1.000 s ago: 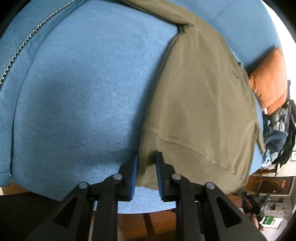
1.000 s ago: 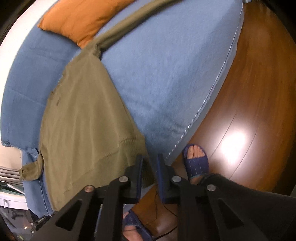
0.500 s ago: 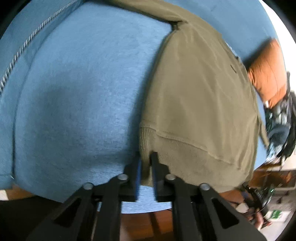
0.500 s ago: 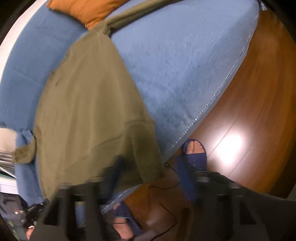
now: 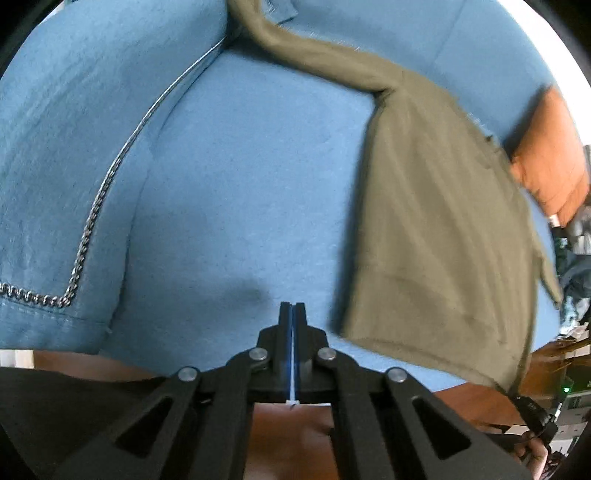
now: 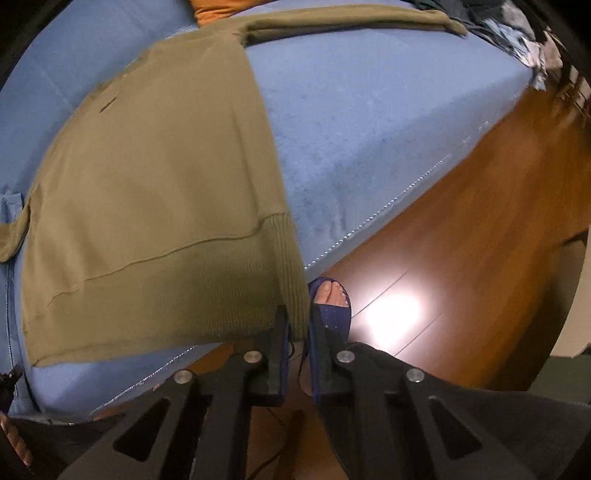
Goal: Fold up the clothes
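An olive sweater [image 5: 436,229] lies flat on the blue sofa seat [image 5: 229,184], with one sleeve [image 5: 295,40] stretched toward the backrest. My left gripper [image 5: 292,306] hovers over bare blue fabric to the left of the sweater's hem corner. Its jaws are closing the last bit, the pads meet and nothing is between them. In the right wrist view the sweater [image 6: 155,192] fills the left half. My right gripper [image 6: 299,321] is shut on the corner of its ribbed hem [image 6: 184,288] at the sofa's front edge.
An orange cushion [image 5: 546,155] rests against the backrest beyond the sweater. A pile of dark clothes [image 6: 517,33] lies at the sofa's far end. Below the right gripper are the wooden floor [image 6: 461,240] and a person's foot in a blue slipper [image 6: 332,302]. A chain trim [image 5: 96,206] edges the sofa.
The left gripper came off the hem corner, moved left and up over bare sofa, and closed with nothing in it. The right gripper rolled and stays closed on the other hem corner.
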